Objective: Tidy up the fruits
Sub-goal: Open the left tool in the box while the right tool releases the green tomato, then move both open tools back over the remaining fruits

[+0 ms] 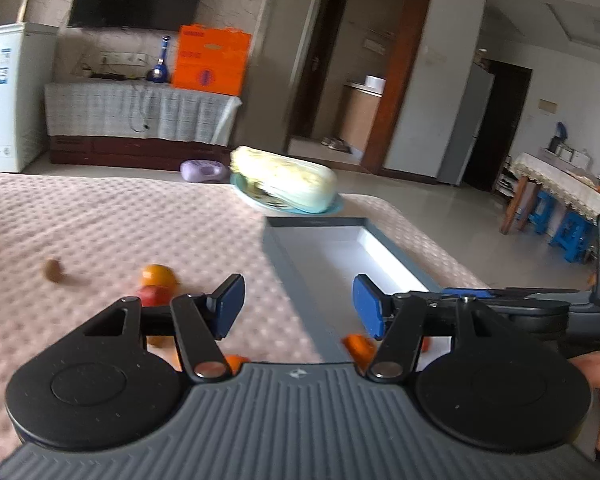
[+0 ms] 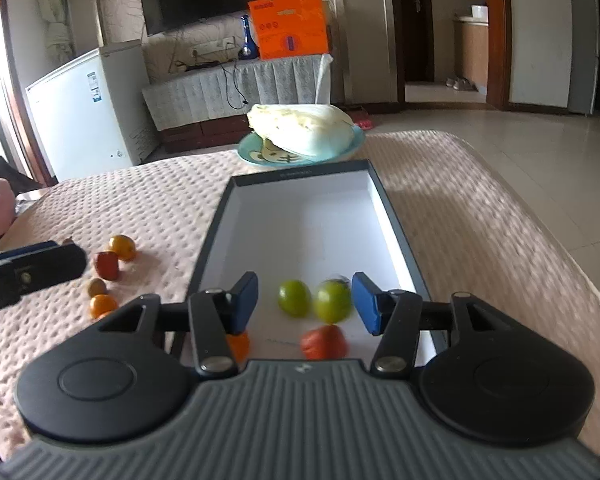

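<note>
Loose fruit, far left: a small brown fruit (image 1: 52,270) lies alone on the pink quilted cover (image 2: 480,208), apart from the rest.
Fruit cluster, left of tray: an orange fruit (image 2: 122,247), a red fruit (image 2: 107,265), a brownish fruit (image 2: 96,287) and a second orange one (image 2: 103,305) lie close together on the cover, none yet in the tray.
Left gripper (image 1: 298,306): released, jaws parted, nothing between the blue pads; it hangs over the tray's left edge, the cluster just to its left.
Tray (image 2: 384,200): grey rim, white floor, mostly bare; fruit lies only at the near end.
Fruit in tray: two green fruits (image 2: 294,297) side by side, the right one (image 2: 333,301) blurred; a red fruit (image 2: 325,343) just nearer, an orange one (image 2: 238,345) partly hidden behind the left finger.
Right gripper (image 2: 305,306): released, jaws apart, pads clear of the green fruit lying between them.
Plate (image 2: 247,151): beyond the tray's far end, bearing a cabbage (image 2: 304,128).
Step in hand: judged a drop-off into the tray, the green fruit set down.
Next move: likely the left gripper goes to the cluster; it calls for closing on one fruit without knocking its close neighbours.
</note>
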Available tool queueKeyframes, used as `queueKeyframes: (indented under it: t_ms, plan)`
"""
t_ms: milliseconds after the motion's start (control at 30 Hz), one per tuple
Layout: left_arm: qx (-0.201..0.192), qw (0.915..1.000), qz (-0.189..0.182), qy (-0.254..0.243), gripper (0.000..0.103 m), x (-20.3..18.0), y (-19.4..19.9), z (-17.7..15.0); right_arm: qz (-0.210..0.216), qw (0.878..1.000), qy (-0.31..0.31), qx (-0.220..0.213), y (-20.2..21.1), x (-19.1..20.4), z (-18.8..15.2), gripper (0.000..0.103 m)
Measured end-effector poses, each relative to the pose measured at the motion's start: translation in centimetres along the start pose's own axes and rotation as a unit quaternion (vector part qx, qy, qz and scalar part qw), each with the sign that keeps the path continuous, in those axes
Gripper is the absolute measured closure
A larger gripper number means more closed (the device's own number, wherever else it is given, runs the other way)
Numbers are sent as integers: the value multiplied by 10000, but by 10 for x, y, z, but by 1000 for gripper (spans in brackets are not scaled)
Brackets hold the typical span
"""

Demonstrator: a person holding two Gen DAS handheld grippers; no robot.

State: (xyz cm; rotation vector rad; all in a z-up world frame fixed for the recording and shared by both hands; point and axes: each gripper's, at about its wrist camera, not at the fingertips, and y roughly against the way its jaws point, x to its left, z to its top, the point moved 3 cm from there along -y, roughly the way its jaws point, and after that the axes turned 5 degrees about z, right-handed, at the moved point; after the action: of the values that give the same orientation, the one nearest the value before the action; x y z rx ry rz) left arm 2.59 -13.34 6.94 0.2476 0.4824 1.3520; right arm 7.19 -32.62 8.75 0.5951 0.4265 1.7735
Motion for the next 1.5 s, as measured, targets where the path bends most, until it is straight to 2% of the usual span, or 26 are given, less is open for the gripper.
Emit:
queueKeyframes:
  t_ms: [267, 367, 500, 667, 767, 933, 1033, 1200, 1500]
  plan:
    - [-108, 9988, 472, 123, 36, 45, 25, 2, 166, 9996, 6, -248, 0, 25, 7, 49]
    - [-140, 9978, 626, 169, 36, 62, 35, 2, 390, 9984, 109, -402, 1, 42, 9, 49]
    - [-212, 9962, 827, 179, 36, 81, 49, 2, 876, 9945, 424, -382, -2, 73, 7, 49]
    - [-256, 9938, 1056, 252, 36, 103, 67, 2, 1405, 9888, 486, -160, -6, 102, -1, 49]
    - [-229, 9920, 1233, 146, 35, 109, 74, -1, 1744, 9831, 531, 176, -9, 118, -12, 49]
    - [-179, 9901, 1368, 253, 35, 123, 84, -2, 1985, 9754, 667, 685, -19, 133, -25, 49]
    - [-187, 9900, 1343, 391, 35, 127, 88, 1, 1932, 9736, 759, 952, -25, 138, -34, 49]
    - [-265, 9903, 1300, 407, 35, 124, 95, 5, 1759, 9730, 947, 1157, -31, 144, -45, 49]
    - [-291, 9903, 1316, 352, 35, 122, 100, 4, 1183, 9825, 1124, 903, -43, 146, -39, 50]
